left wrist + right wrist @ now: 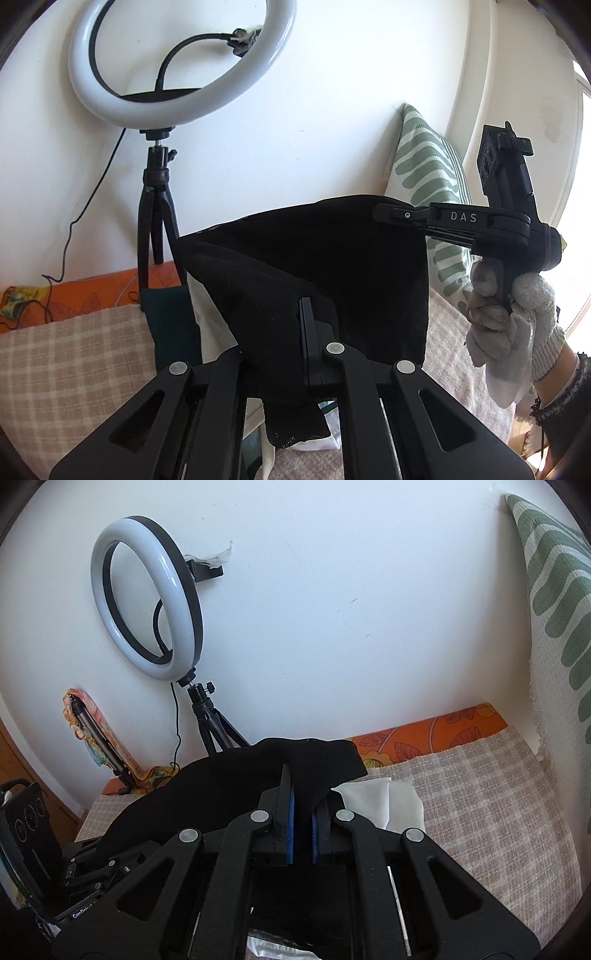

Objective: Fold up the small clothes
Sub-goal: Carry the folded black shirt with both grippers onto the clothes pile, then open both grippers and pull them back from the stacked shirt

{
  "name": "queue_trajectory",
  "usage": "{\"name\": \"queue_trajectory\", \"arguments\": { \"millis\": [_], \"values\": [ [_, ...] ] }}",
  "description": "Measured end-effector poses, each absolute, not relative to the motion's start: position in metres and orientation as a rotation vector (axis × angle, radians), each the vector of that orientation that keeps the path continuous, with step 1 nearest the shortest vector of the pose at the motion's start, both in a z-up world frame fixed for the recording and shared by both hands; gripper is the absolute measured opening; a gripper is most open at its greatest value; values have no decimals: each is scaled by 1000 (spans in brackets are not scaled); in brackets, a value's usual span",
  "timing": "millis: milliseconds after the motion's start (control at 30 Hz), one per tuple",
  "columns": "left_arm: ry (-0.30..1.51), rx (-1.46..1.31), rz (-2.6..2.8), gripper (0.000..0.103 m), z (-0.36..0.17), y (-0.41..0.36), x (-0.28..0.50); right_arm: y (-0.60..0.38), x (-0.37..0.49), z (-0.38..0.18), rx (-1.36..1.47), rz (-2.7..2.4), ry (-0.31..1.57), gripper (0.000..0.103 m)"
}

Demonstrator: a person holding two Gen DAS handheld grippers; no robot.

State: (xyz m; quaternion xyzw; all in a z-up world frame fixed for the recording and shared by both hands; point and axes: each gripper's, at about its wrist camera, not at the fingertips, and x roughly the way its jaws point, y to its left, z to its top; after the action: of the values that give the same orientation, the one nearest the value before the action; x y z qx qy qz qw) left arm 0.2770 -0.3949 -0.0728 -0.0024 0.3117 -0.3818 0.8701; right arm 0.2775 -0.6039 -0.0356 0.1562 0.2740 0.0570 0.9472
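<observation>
My left gripper (pixel 308 314) is pinched tight on one corner of the black cloth (pixel 314 258). My right gripper (pixel 301 805) pinches another corner. The cloth hangs stretched between them, up off the checked blanket (pixel 480 794), near the ring light (pixel 177 59).

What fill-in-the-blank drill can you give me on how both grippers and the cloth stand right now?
1. Both grippers are shut on the ____ garment.
2. The right gripper is held by a hand wearing a ____.
3. The ring light stands on a ____.
4. Under the garment lies a ____ cloth.

Missing: black; glove; tripod; white
</observation>
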Motion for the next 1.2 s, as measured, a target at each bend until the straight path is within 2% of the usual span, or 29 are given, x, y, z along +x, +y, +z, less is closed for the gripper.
{"name": "queue_trajectory", "arguments": {
  "millis": [267,333,367,400,467,533,600,667,700,733,800,933,1000,1200],
  "values": [
    [747,84,-734,7,-112,-391,283,-614,325,-81,228,-48,680,8],
    [764,95,-690,10,-117,-385,286,-615,330,-90,196,-113,714,20],
    [783,83,-687,11,-119,-382,288,-616,328,-92,189,-134,716,35],
    [794,82,-683,13,-121,-379,289,-618,325,-92,188,-146,708,44],
    [793,106,-663,17,-121,-376,288,-621,317,-90,191,-144,696,46],
    [788,129,-634,34,-120,-375,286,-624,312,-88,183,-166,691,47],
    [773,135,-617,46,-117,-373,284,-627,306,-84,185,-169,680,55],
    [753,143,-609,47,-113,-372,280,-628,299,-81,187,-181,662,64],
    [748,149,-605,52,-113,-372,280,-628,295,-79,189,-181,654,67],
    [742,152,-600,62,-111,-372,278,-628,291,-77,192,-181,646,68],
    [721,157,-586,69,-106,-370,272,-628,285,-74,196,-189,634,72],
    [700,162,-558,78,-95,-367,263,-626,270,-66,202,-195,614,80],
    [684,155,-558,79,-89,-364,257,-623,263,-61,197,-197,603,86],
    [660,150,-559,79,-70,-356,236,-610,238,-44,195,-202,585,92]
  ]
}}
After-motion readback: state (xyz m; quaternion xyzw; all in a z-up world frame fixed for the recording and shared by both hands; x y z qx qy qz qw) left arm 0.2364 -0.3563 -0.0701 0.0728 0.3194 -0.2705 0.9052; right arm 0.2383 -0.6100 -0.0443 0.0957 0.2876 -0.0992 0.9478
